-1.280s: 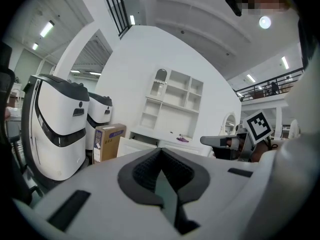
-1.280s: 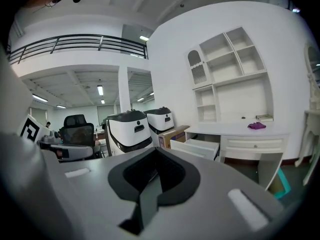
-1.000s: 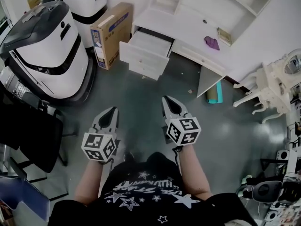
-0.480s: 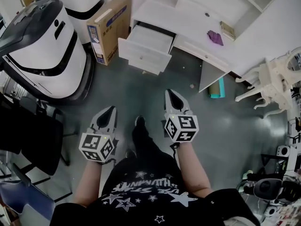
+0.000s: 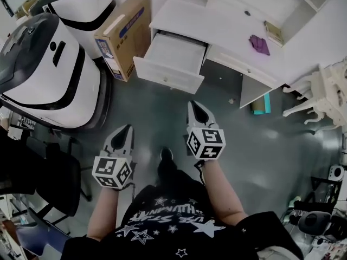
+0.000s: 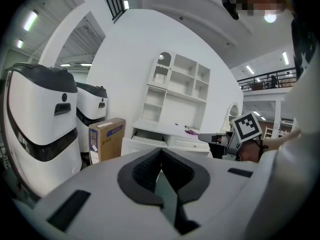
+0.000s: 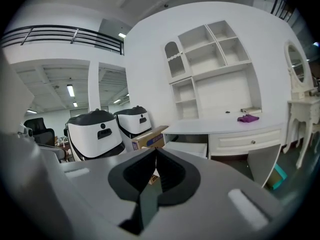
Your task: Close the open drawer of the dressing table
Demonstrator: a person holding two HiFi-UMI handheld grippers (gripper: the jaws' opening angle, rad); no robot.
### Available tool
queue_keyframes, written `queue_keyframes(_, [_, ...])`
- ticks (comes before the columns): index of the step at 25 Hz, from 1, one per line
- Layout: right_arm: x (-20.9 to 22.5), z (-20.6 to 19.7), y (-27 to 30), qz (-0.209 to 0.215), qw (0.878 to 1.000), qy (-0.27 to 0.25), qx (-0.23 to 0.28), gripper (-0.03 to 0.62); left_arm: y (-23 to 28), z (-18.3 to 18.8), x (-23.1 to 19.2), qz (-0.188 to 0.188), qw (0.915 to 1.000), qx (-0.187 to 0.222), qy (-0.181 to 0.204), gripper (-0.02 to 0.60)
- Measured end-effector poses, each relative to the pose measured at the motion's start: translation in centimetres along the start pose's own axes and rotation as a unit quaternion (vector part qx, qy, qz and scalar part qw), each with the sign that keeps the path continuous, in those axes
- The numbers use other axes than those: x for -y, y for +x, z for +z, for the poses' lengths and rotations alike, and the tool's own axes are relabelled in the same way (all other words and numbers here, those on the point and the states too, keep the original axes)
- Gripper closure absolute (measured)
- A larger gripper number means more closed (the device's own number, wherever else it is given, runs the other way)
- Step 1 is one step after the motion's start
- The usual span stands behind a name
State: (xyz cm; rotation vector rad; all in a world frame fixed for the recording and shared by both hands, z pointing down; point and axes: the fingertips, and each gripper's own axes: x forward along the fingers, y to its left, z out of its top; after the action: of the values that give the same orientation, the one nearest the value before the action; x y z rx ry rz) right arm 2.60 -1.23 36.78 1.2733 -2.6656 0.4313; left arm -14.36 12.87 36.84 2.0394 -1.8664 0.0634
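The white dressing table (image 5: 217,20) stands at the top of the head view, its left drawer (image 5: 171,61) pulled out over the floor. Both grippers hang at waist height, well short of the drawer, and point toward it. My left gripper (image 5: 126,130) is shut with nothing between its jaws. To its right and slightly further forward, my right gripper (image 5: 194,106) is also shut and empty. The left gripper view shows the drawer (image 6: 145,143) beyond the closed tips (image 6: 161,149). In the right gripper view the drawer (image 7: 187,149) lies just past the closed tips (image 7: 155,149).
A cardboard box (image 5: 123,34) and two big white-and-black machines (image 5: 49,69) stand left of the drawer. A purple cloth (image 5: 259,44) lies on the tabletop. A white ornate chair (image 5: 325,91) and a teal roll (image 5: 261,104) are at the right, a black chair (image 5: 32,167) at the left.
The person has stepped forward, and both grippers have moved closer to the dressing table. The drawer now looks nearer and larger. Both grippers stayed shut.
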Motion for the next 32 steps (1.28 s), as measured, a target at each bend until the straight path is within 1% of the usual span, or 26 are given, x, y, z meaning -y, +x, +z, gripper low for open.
queue_keyframes(3, [1.9,0.2,3.1,-0.009,1.000,0.011,-0.002,0.590,3.9,1.2,-1.2,0.006,1.0000,-0.003,0.005,0.572])
queue_keyframes(7, [4.4,0.0,6.3,-0.030,0.999,0.029,-0.008,0.589,8.2,2.4,-1.6,-0.005,0.9996,-0.013,0.024,0.572])
queue_keyframes(10, [5.9,0.0,8.0,-0.051,0.998,0.045,-0.004,0.589,10.4,3.2,-2.1,-0.008,0.9993,-0.019,0.031,0.572])
queue_keyframes(13, [7.0,0.2,9.2,-0.065,0.997,0.051,-0.001,0.589,12.2,3.6,-3.1,-0.003,0.9989,-0.027,0.039,0.572])
queue_keyframes(15, [7.4,-0.2,9.9,-0.075,0.996,0.055,-0.005,0.589,13.3,3.7,-3.8,-0.007,0.9986,-0.033,0.041,0.572])
queue_keyframes(19, [7.7,-1.5,11.6,-0.098,0.993,0.056,-0.015,0.589,16.0,3.6,-5.3,-0.031,0.9975,-0.043,0.048,0.572])
queue_keyframes(24, [8.6,-2.8,13.4,-0.168,0.983,0.077,-0.006,0.589,20.6,2.9,-8.0,-0.068,0.9943,-0.067,0.047,0.572])
queue_keyframes(27, [8.2,-4.6,14.3,-0.199,0.976,0.090,-0.017,0.589,23.0,2.5,-9.3,-0.092,0.9909,-0.082,0.053,0.572])
queue_keyframes(30, [6.9,-6.7,15.7,-0.216,0.971,0.094,-0.033,0.589,25.0,1.4,-10.7,-0.114,0.9865,-0.102,0.058,0.572])
queue_keyframes(32, [5.9,-8.1,17.1,-0.216,0.971,0.093,-0.041,0.589,26.1,0.4,-11.8,-0.127,0.9835,-0.114,0.061,0.572])
